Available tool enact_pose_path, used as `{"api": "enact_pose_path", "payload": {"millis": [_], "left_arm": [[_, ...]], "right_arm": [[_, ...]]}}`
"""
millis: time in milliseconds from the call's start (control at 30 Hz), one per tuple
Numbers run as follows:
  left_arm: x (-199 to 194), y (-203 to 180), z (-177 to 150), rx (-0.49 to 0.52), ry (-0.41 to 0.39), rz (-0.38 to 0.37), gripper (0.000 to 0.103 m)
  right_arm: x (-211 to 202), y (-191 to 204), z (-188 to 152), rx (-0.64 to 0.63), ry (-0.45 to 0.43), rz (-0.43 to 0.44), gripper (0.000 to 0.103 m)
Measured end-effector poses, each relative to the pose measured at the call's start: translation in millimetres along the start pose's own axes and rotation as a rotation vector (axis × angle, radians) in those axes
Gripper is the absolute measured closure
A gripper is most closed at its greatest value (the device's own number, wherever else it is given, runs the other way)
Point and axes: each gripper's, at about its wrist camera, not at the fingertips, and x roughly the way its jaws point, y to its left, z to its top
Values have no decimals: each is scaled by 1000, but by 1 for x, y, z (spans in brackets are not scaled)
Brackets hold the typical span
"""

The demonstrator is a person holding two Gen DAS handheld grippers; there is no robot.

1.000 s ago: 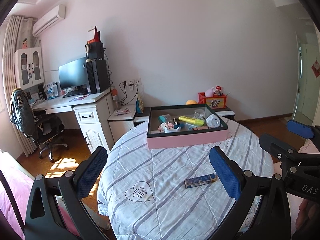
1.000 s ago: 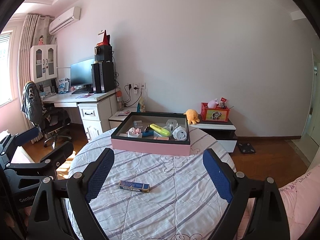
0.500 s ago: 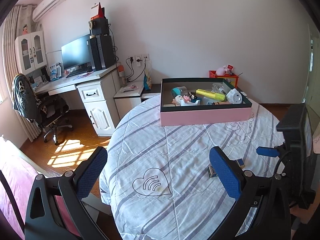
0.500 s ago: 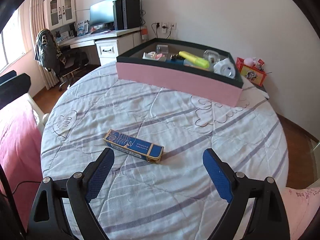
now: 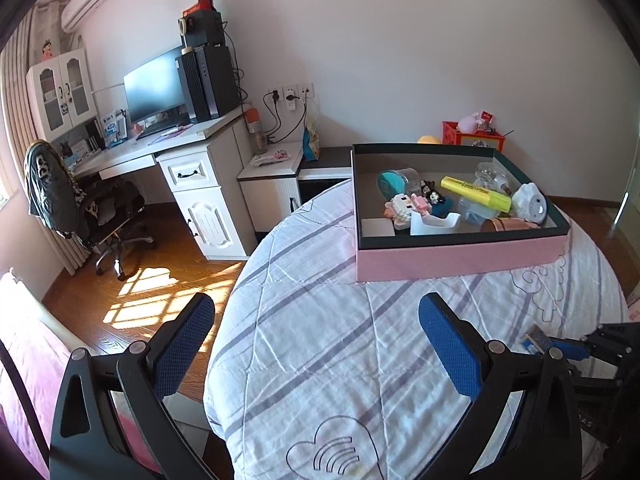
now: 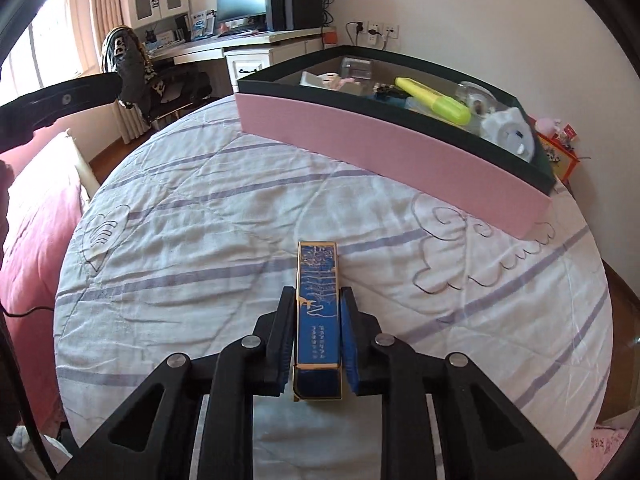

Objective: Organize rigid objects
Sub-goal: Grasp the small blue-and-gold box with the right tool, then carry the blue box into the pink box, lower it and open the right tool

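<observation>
While left tongs (image 5: pixel 316 344) gape empty, right tongs (image 6: pixel 318 304), just closed, clamp one blue box (image 6: pixel 317 296).

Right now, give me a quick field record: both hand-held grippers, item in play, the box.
right hand-held gripper: shut on the blue box, jaws just closed
blue box: long, gold-trimmed, lying on the bedspread, far end past the fingertips
left hand-held gripper: open, nothing between the jaws
pink tray: on the far side of the table, holds a yellow highlighter and small items

Left claw (image 5: pixel 316 332) open above striped cloth (image 5: pixel 320 344); pink box (image 5: pixel 460 260) beyond; right claw (image 5: pixel 568 350) possibly gripping blue box (image 5: pixel 534 340).
</observation>
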Motion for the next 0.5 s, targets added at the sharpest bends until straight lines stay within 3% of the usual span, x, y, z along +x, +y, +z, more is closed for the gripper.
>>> {"api": "enact_pose_path", "payload": {"millis": [133, 300, 500], "left_arm": [[35, -1, 21, -17, 33, -37, 0], [88, -12, 47, -2, 96, -20, 3], [145, -21, 65, 32, 205, -38, 40]], "right_arm": [[-13, -43, -14, 72, -5, -66, 82], [-20, -98, -17, 200, -27, -157, 82], [-8, -128, 0, 235, -28, -195, 82]]}}
